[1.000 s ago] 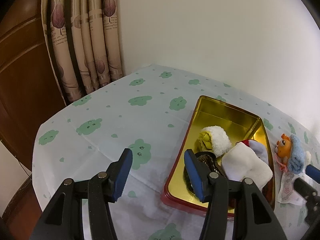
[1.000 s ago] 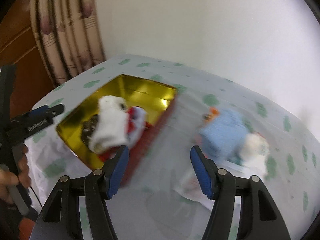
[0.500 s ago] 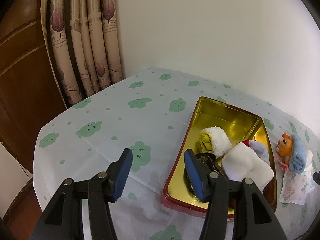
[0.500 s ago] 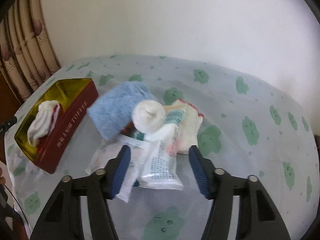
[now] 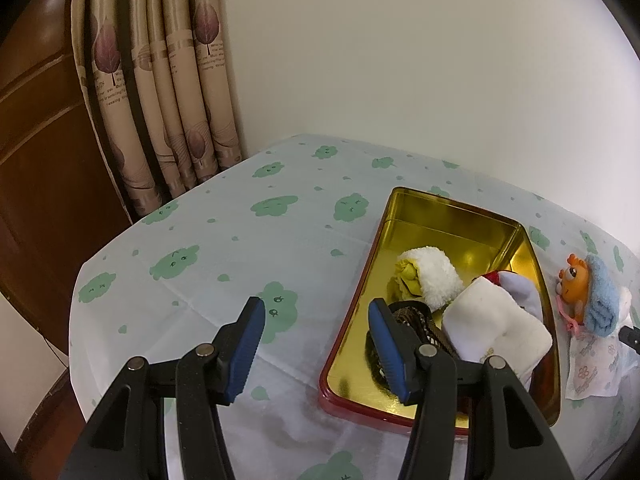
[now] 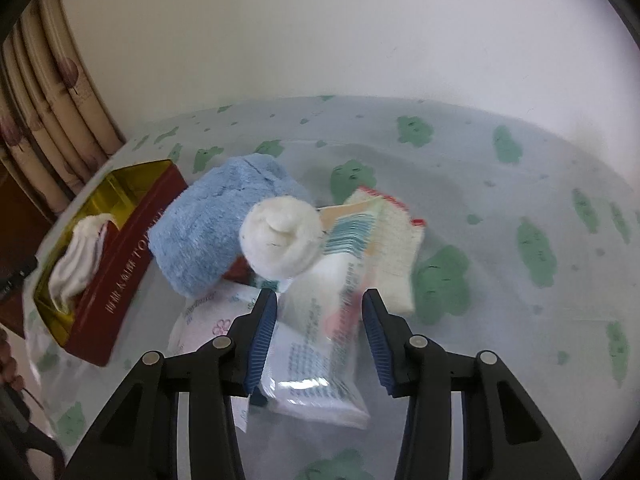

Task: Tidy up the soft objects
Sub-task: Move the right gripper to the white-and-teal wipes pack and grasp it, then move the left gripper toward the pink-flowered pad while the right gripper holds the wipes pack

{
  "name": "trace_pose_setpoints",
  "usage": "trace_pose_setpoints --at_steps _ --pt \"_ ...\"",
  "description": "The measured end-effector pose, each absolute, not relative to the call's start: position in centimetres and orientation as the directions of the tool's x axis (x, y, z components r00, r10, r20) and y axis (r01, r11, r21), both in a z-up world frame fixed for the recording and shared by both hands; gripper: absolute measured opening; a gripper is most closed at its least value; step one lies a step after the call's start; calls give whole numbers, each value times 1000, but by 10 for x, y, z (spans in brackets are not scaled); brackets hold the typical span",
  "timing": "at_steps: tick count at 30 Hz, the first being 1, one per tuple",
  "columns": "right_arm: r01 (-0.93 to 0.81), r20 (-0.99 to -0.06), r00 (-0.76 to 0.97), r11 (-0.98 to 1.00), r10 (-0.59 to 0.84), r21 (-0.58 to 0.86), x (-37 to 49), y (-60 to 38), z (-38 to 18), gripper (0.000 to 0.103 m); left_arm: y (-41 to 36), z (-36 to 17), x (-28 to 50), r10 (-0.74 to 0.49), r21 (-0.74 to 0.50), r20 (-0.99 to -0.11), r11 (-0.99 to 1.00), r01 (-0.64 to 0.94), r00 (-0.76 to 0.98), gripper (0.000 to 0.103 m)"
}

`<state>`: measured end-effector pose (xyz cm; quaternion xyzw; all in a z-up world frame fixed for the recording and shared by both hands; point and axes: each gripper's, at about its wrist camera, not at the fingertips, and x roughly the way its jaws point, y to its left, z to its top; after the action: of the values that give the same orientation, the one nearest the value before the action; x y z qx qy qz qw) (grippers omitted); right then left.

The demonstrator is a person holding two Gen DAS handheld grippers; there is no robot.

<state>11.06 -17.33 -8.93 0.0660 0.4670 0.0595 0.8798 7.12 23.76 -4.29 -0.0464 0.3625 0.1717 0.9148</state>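
Observation:
A gold tin (image 5: 452, 232) with red outer walls holds a white-and-yellow rolled towel (image 5: 428, 280), a folded white cloth (image 5: 496, 328) and a dark mesh item (image 5: 416, 320). My left gripper (image 5: 316, 332) hangs open over the tin's near left rim, holding nothing. To the right of the tin (image 6: 120, 264) lies a pile: a blue towel (image 6: 208, 224), a white plush roll (image 6: 280, 240), a red-edged white cloth (image 6: 394, 248) and a printed tissue packet (image 6: 320, 344). My right gripper (image 6: 320, 320) is closing with that packet between its jaws; I see no pad pressing on it.
An orange toy face (image 5: 574, 284) peeks from under the blue towel (image 5: 600, 296). A flowered tissue packet (image 6: 204, 316) lies under the pile. Curtains (image 5: 168, 100) and a wall close off the far side. The cloud-print tablecloth (image 5: 240, 248) drops off at the left edge.
My right gripper swung from the tin over to the pile, sank toward it and narrowed its jaws around the tissue packet. The left gripper stayed where it was, open.

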Motion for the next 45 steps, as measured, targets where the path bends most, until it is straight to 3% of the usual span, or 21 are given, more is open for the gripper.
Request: trace_pose_setpoints --at_steps 9,13,16,20,24,29,35,45 --pt "-182 -782 537 949 315 257 114 -146 -86 30 232 -42 71 302 69 -664 936 -347 684 55" --pt "-114 -795 514 944 322 308 124 -153 -101 30 230 -42 71 307 80 -659 936 -342 687 55" --pt "-63 -776 507 914 376 401 128 -165 -110 35 228 -41 71 311 90 -650 937 -336 693 55" --pt "-16 -763 510 891 398 454 132 -167 -121 52 225 -41 72 301 90 -650 942 -323 698 55" --pt "-70 -785 518 931 340 357 136 -143 -116 55 223 -42 73 305 101 -649 942 -319 697 55" --pt "-116 -783 535 946 317 304 132 -131 -107 32 223 -43 73 313 108 -652 940 -323 691 55" --pt "-134 -786 577 975 221 176 112 -130 -89 25 222 -43 72 310 112 -651 942 -315 693 55" --pt "-90 -779 622 996 77 26 78 -169 -65 23 203 -41 69 248 120 -643 967 -224 724 55"
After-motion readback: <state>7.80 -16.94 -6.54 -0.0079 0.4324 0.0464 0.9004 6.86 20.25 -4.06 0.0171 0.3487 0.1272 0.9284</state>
